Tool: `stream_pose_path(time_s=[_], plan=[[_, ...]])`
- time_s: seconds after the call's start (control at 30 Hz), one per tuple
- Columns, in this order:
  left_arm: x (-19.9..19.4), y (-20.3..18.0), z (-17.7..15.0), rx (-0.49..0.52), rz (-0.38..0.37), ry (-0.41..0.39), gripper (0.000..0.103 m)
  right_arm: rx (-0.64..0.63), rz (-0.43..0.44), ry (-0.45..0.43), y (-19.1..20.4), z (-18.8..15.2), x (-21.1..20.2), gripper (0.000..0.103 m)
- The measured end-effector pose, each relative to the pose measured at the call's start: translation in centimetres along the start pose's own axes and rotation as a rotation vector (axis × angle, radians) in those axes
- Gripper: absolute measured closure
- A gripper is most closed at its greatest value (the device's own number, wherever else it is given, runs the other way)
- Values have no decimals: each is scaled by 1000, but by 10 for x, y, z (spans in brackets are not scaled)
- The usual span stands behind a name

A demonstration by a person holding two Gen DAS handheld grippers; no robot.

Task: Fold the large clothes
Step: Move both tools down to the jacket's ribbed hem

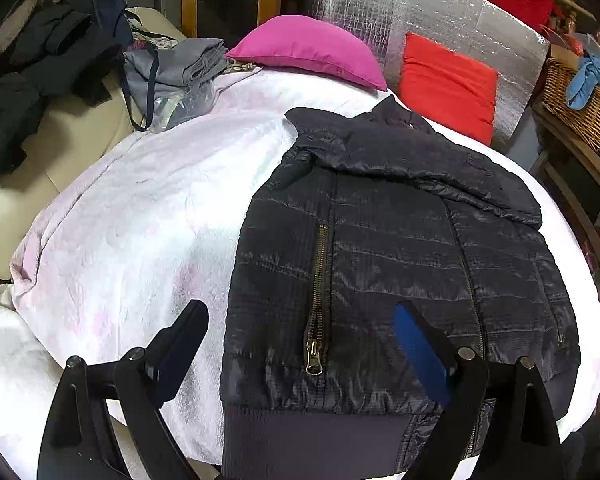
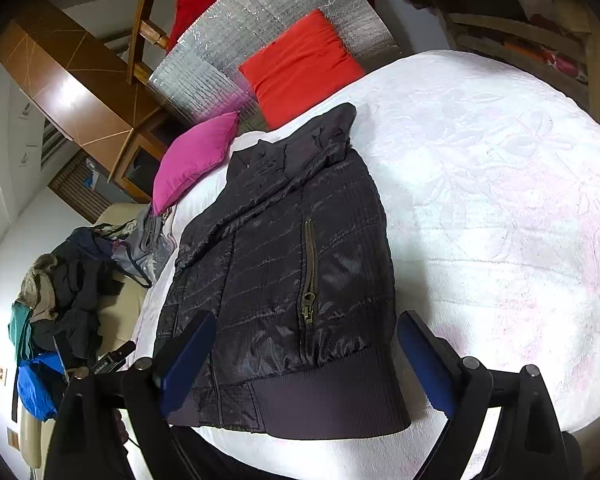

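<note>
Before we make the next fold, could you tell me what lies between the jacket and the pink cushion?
Only bare white bedspread lies between the jacket and pink cushion, clearest in the left wrist view.

White bed (image 1: 140,208) carries a dark padded jacket (image 1: 380,248), folded, zip up, hem at the near edge. Beyond the jacket's collar, pink pillow (image 1: 312,52); beside that pillow, grey folded cloth (image 1: 180,68), possibly trousers.

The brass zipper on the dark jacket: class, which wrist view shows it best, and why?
The left wrist view: the zipper runs near the frame's centre, large, with its pull clearly visible on the jacket. The right wrist view shows the same zipper smaller and at a slant.
</note>
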State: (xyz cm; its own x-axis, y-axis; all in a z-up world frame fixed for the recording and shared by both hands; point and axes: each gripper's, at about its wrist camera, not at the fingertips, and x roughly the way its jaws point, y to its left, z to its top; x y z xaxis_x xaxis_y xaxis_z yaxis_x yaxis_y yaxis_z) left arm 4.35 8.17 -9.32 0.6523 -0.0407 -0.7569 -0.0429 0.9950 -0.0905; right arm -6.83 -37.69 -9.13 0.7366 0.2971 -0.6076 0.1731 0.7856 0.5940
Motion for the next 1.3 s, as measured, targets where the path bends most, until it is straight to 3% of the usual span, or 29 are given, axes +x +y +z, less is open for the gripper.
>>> stream_pose_path(time_s=[0.7, 1.07, 1.3], plan=[[8, 8, -7, 23, 3, 33, 10, 0, -22, 31, -7, -6, 7, 9], [20, 65, -37, -63, -63, 110, 10, 62, -37, 126, -41, -10, 30, 9], [27, 73, -47, -86, -129, 153, 10, 64, -11, 183, -45, -21, 43, 9]])
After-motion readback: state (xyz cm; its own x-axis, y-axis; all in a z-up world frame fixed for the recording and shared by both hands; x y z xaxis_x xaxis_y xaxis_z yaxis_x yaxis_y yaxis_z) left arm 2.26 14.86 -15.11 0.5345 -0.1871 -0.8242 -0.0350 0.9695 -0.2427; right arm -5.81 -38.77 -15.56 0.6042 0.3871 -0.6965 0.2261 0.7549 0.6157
